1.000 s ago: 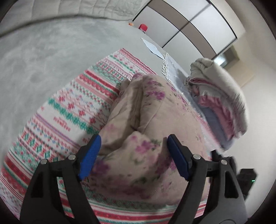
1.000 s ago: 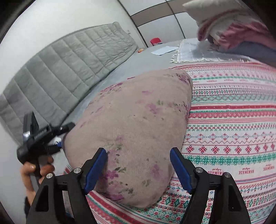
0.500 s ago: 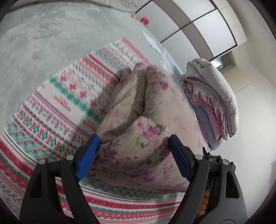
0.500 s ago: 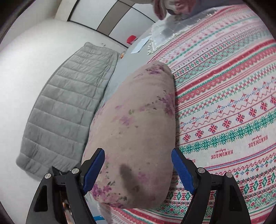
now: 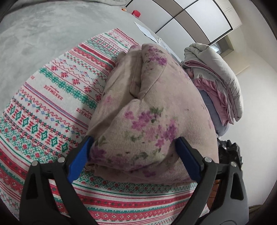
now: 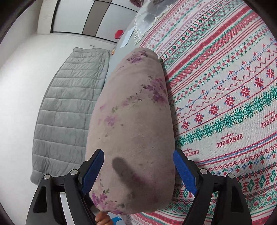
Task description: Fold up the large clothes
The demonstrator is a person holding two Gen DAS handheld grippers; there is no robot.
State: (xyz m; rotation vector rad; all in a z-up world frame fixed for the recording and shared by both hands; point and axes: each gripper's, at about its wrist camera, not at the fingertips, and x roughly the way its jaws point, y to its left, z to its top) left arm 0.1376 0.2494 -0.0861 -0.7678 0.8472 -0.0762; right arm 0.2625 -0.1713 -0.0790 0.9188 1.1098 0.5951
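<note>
A folded pink garment with purple flowers (image 5: 147,103) lies as a thick bundle on the red and green patterned blanket (image 5: 52,103). My left gripper (image 5: 134,140) straddles its near end; the jaws are opening, and the blue pads (image 5: 81,155) stand at the bundle's sides without squeezing it. From the other end my right gripper (image 6: 138,152) straddles the same bundle (image 6: 135,112), its jaws also opening. The left pad touches the cloth and the right pad stands just off it. Part of the right gripper's black body (image 5: 228,150) shows beyond the bundle in the left wrist view.
A pile of folded grey and pink bedding (image 5: 216,77) sits behind the bundle. Grey bed surface (image 5: 43,34) lies beyond the blanket (image 6: 225,86), with a paper sheet (image 5: 145,30) and a small red object (image 5: 135,12). A grey quilted panel (image 6: 69,103) stands against the wall.
Both grippers sank closer to the bundle and their jaws widened. The right wrist view rolled, so the bundle now stands upright in it.
</note>
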